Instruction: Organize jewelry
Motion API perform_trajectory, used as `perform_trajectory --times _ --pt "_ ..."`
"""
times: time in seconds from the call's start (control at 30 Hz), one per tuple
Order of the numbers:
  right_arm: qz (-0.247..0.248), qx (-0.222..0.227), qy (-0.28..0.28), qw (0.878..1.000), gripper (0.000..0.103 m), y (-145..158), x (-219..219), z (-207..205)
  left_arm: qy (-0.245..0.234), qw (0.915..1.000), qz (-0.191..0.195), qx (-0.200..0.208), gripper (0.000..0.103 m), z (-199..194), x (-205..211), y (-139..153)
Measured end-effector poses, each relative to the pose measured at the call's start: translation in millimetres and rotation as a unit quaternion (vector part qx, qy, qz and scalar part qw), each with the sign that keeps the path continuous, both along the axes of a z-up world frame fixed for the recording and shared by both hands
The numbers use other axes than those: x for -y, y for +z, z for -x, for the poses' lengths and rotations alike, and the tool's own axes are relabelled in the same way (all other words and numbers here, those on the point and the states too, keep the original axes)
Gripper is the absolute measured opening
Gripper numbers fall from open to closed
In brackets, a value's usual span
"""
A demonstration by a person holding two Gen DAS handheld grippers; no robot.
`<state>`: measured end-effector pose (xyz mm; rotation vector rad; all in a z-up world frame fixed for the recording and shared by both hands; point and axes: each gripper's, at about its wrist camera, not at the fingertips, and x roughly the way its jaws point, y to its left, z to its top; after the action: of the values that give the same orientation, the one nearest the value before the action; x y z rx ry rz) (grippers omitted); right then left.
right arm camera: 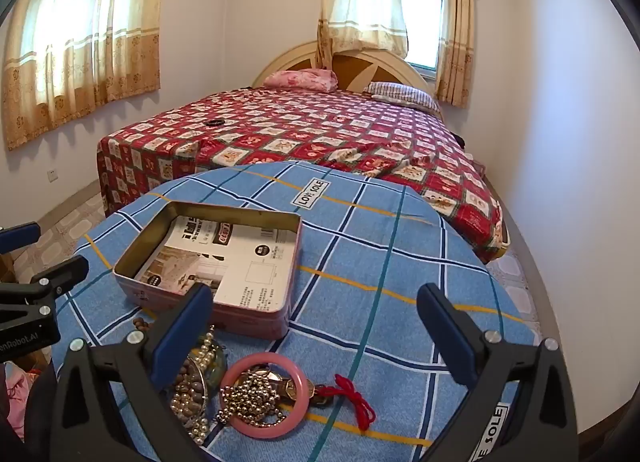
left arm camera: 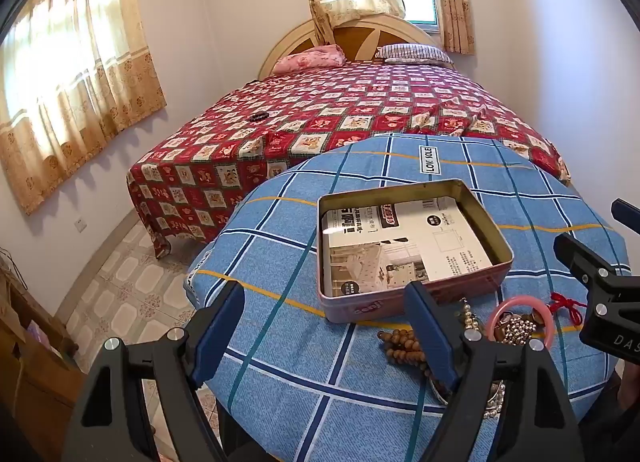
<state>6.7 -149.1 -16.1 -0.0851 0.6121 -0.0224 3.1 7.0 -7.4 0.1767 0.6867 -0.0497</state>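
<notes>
An open pink tin box (left arm camera: 416, 304) (right arm camera: 248, 316), lined with a printed leaflet, stands on the round table with a blue checked cloth (left arm camera: 288, 346) (right arm camera: 400, 262). In front of it lies a heap of jewelry: a pink bangle (right arm camera: 265, 398) (left arm camera: 520, 307), a silver bead chain (right arm camera: 250, 392), a pearl string (right arm camera: 206, 350), brown wooden beads (left arm camera: 400, 344) (right arm camera: 188, 386) and a red cord (right arm camera: 356, 396) (left arm camera: 566, 308). My left gripper (left arm camera: 326, 332) is open and empty, above the cloth left of the heap. My right gripper (right arm camera: 316, 334) is open and empty, above the heap.
A bed with a red patterned cover (left arm camera: 340, 110) (right arm camera: 312, 130) stands behind the table, with a small dark object (left arm camera: 259, 116) on it. Curtained windows line the walls. Tiled floor (left arm camera: 132, 282) lies left of the table. A wooden piece of furniture (left arm camera: 28, 346) stands at lower left.
</notes>
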Motion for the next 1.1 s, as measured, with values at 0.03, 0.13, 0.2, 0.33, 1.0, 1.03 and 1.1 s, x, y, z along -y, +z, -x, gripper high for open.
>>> perform_trajectory --times 0.03,0.13,0.2,0.33,1.0,1.03,1.1 --pt "-0.001 0.001 0.0 1.0 0.103 0.0 0.0 0.1 0.0 1.0 0.0 0.0 0.082 0.4 0.9 0.8" --pt "-0.001 0.0 0.0 1.0 0.103 -0.2 -0.1 0.0 0.0 1.0 0.0 0.0 0.082 0.4 0.8 0.7" --pt "-0.001 -0.001 0.0 1.0 0.103 -0.3 0.0 -0.1 0.0 1.0 -0.001 0.0 0.082 0.0 0.1 0.2" --pt "-0.001 -0.001 0.0 1.0 0.103 -0.6 -0.5 0.1 0.0 1.0 0.0 0.0 0.082 0.3 0.9 0.9" --pt "-0.001 -0.002 0.0 1.0 0.103 -2.6 -1.9 -0.2 0.0 1.0 -0.002 -0.001 0.082 0.1 -0.6 -1.0" --pt "-0.002 -0.002 0.001 1.0 0.103 -2.7 -1.9 -0.2 0.0 1.0 -0.002 -0.001 0.082 0.0 -0.2 -0.4" --pt "-0.001 -0.002 0.001 1.0 0.103 -3.0 -1.9 -0.3 0.0 1.0 -0.002 -0.001 0.082 0.0 0.0 -0.5"
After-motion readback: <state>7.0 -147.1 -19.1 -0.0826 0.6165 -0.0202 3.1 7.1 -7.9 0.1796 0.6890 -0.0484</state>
